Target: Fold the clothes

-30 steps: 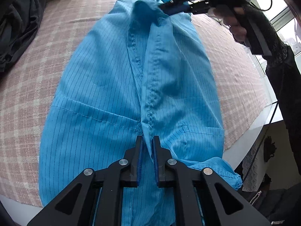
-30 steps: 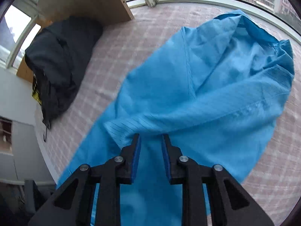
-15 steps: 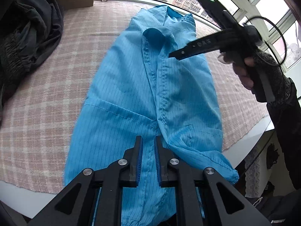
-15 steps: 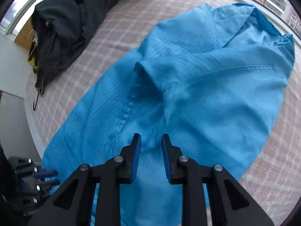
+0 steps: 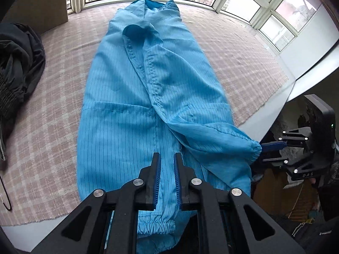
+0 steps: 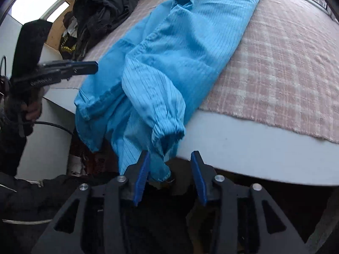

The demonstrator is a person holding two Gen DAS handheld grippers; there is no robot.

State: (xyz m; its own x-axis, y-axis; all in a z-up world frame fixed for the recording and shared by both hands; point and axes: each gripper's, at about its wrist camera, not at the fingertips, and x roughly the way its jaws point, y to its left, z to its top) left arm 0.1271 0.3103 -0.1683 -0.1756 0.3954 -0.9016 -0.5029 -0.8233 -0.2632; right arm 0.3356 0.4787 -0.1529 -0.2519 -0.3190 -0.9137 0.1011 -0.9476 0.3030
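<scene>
**Right tongs spread at a hanging cuff, left tongs narrow over the hem**

The right gripper [image 6: 170,177] stood wide, its blue pads either side of a gathered cuff [image 6: 167,127] that hung off the table edge at twelve o'clock from the fingers. Cloth drooped between the pads, yet they had not closed on it. That spread looked suited to taking the cuff, so the loose sleeve could be lifted back onto the garment, though this is only a judgement.

The left gripper [image 5: 166,182] was narrow, a slim gap between its pads, and gripped nothing that could be seen; it hung over the near hem, perhaps ready to steady the cloth.

The blue striped coat [image 5: 148,89] lay lengthwise on the pink checked cloth [image 5: 243,59], collar at twelve o'clock towards the windows, both fronts drawn to the middle. One sleeve [image 5: 211,139] ran across towards four o'clock and spilled past the table rim [image 6: 254,158]. The sides seemed folded in; the sleeve and lengthwise folds were not.

A heap of dark clothes [image 5: 17,69] sat at nine o'clock. No container showed in either view.
</scene>
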